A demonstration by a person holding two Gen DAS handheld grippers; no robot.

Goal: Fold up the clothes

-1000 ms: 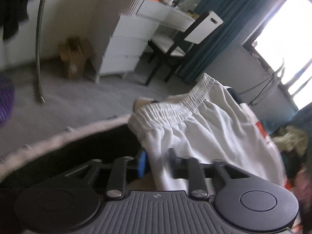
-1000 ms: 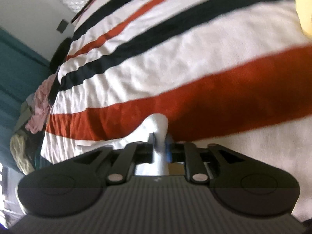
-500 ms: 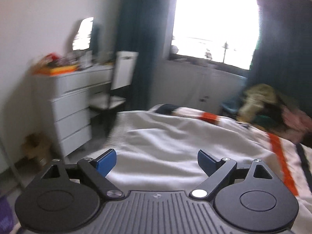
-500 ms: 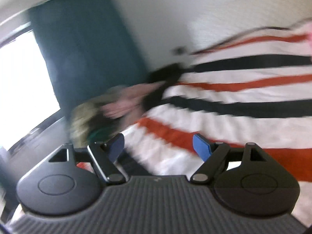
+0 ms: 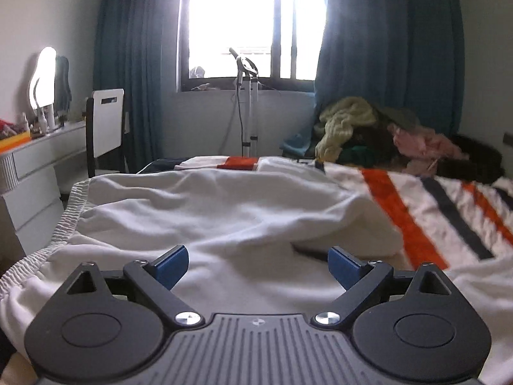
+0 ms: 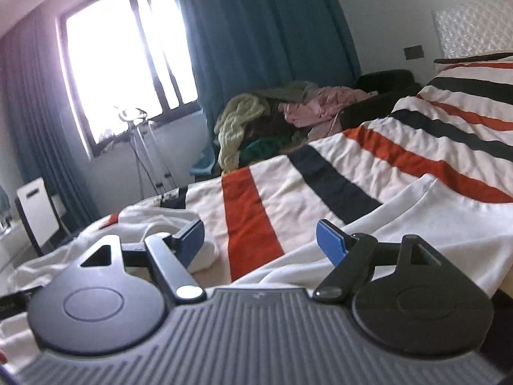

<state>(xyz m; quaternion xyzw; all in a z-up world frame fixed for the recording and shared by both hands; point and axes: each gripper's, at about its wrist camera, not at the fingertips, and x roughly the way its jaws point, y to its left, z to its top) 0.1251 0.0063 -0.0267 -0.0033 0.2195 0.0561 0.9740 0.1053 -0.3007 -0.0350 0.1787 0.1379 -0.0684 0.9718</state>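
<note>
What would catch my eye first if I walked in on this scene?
Probably the white garment with its ruffled elastic waistband, spread across the near end of the bed just beyond the left claw, whose blue pads are opening with nothing between them. Next, the bedspread with bold orange and black stripes running off to the right. Behind it, a heap of clothes sits by the teal curtains and the glaring window.
</note>
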